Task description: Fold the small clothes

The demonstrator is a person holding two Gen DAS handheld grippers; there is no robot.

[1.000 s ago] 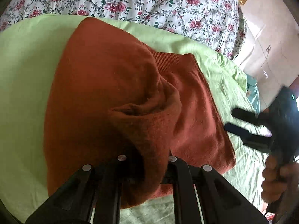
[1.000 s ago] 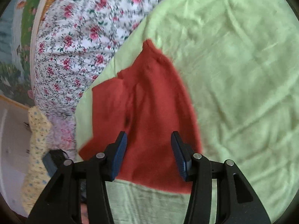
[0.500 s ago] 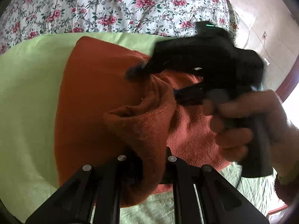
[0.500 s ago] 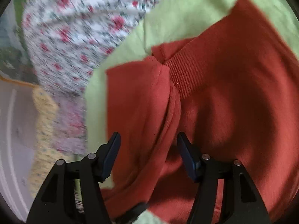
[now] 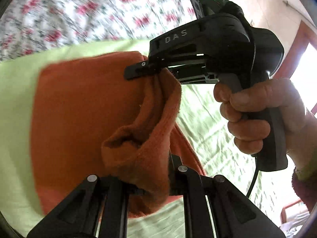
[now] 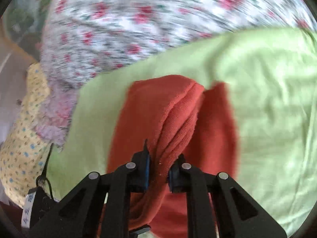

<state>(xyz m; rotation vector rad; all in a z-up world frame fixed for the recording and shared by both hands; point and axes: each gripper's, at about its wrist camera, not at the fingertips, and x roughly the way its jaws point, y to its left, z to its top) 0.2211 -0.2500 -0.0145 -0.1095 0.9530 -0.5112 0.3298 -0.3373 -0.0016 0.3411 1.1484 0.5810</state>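
Between the left tongs (image 5: 152, 186), at the near edge of the left wrist view, a bunched fold of the rust-red garment (image 5: 83, 107) is pinched tight. Just beyond, the right tongs (image 5: 138, 71) reach in from the right, angled level across the view, their jaws having just been closing and now clamped on the garment's upper edge. A hand (image 5: 255, 115) wraps the pistol grip, knuckles forward, sleeve (image 5: 305, 180) at the wrist. The garment hangs lifted between both tongs over the green sheet (image 6: 267, 103). Farther back lies a blurred floral bedspread (image 6: 138, 19).
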